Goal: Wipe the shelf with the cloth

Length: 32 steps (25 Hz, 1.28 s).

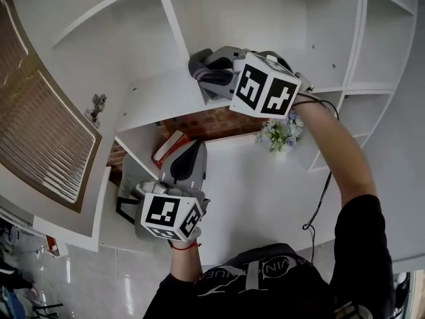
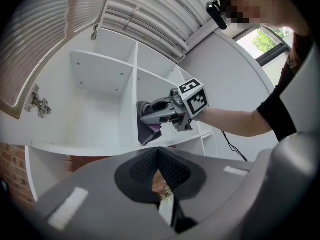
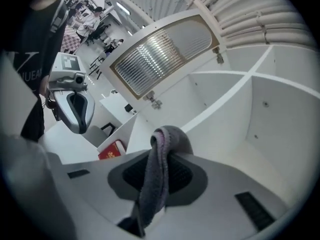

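White shelf [image 3: 280, 149], mid-wipe: the right tongs [image 3: 162, 156] stand clenched on a grey cloth [image 3: 156, 184]. Their jaws are only a narrow gap apart, with the fabric pinched between the pads and bunched past their tips. They reach into a compartment just beside its divider [image 2: 131, 99]. Whether the cloth touches the board cannot be told. The left tongs [image 2: 159, 151] are pressed together at the tips and grip nothing, below the right pair and well apart from it. A red book [image 3: 111, 151] leans in the compartment just ahead of the left tongs, its gold print too small to read. Flowers [image 1: 279, 133] sit just below the right tongs' marker cube [image 1: 263, 85], which bears only black-and-white squares.
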Available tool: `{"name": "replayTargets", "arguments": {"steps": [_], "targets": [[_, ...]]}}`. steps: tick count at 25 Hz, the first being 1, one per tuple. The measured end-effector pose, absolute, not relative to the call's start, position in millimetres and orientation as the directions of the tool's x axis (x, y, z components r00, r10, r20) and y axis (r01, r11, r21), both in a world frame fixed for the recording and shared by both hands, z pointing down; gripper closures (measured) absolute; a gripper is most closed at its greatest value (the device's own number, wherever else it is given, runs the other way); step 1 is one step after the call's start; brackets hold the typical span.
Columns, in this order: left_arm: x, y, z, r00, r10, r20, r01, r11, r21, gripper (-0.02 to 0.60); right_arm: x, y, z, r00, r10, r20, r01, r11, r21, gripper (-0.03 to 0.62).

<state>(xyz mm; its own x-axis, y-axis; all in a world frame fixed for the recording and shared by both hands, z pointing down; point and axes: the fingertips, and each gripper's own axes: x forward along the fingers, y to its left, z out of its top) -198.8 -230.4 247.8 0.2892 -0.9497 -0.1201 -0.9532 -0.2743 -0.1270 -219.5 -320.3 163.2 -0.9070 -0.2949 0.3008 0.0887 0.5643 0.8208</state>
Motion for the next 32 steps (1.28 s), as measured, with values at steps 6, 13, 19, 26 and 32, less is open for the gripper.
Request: {"name": "replayTargets", "arguments": {"steps": [6, 13, 19, 26, 32], "targets": [[-196, -225, 258, 0.285, -0.953, -0.103, -0.955, -0.274, -0.113, 0.571, -216, -306, 196, -0.899, -0.255, 0.355, 0.144, 0.595, 0.791, 0.526], [-200, -222, 277, 0.24, -0.968, -0.081, -0.968, -0.232, -0.096, 0.571, -183, -292, 187, -0.928, -0.322, 0.186, -0.043, 0.59, 0.806, 0.526], [-187, -217, 295, 0.232, -0.97, -0.078, -0.971, -0.226, -0.076, 0.571, -133, -288, 178, -0.918, -0.396, 0.025, -0.238, 0.6, 0.764, 0.526], [-155, -207, 297, 0.242, -0.967, -0.078, -0.967, -0.234, -0.097, 0.571, -86, -278, 177, -0.907, -0.419, -0.031, -0.309, 0.615, 0.726, 0.526], [-143, -194, 295, 0.201, -0.974, -0.101, -0.975, -0.189, -0.117, 0.571, -49, -259, 187, -0.902, -0.427, -0.061, -0.352, 0.647, 0.677, 0.526]]}}
